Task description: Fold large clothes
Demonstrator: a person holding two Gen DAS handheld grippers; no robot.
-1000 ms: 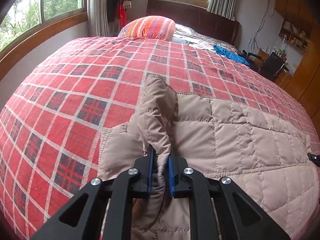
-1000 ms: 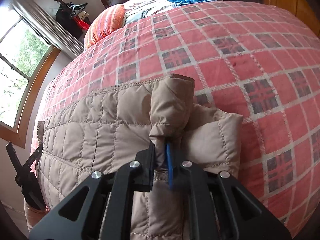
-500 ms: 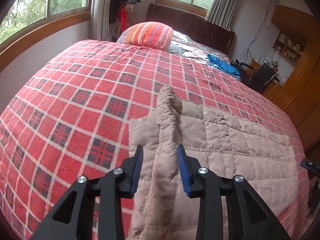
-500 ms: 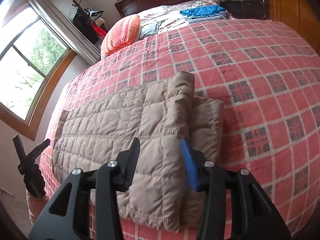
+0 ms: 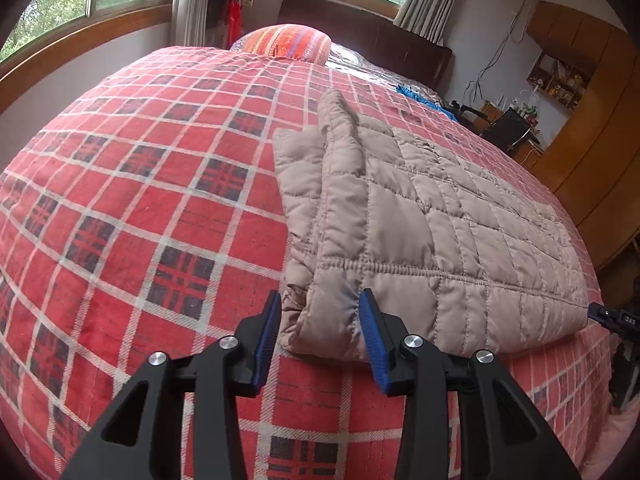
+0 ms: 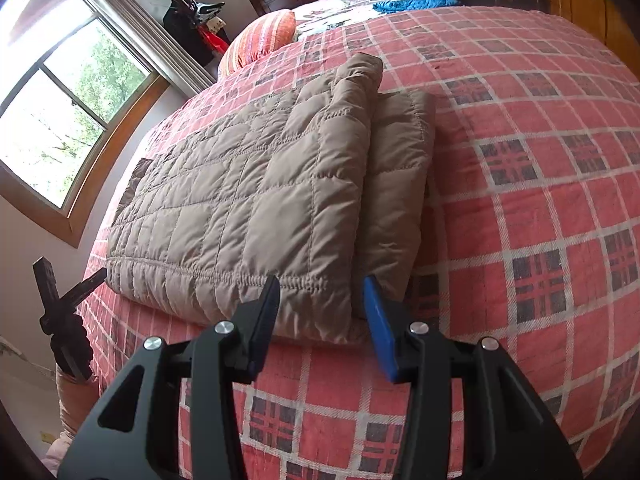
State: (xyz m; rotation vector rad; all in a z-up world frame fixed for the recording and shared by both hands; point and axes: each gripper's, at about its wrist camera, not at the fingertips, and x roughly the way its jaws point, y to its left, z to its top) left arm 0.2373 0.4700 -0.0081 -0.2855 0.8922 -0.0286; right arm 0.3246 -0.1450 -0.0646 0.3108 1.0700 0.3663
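Both grippers open, jacket just ahead

Each camera sits low behind its own gripper, looking forward and slightly down along the bed. The left view faces one end of the folded jacket, the right view the other; both share it, close up.

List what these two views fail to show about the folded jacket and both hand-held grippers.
- Jacket underside and inner layers: hidden by its own top panel, both views.
- Sleeve under the folded strip: covered, right wrist view.
- Left hand-held gripper handle and hand: cut off by the bottom edge.
- Right hand-held gripper: likewise.
- Jacket's far end: foreshortened by fisheye.
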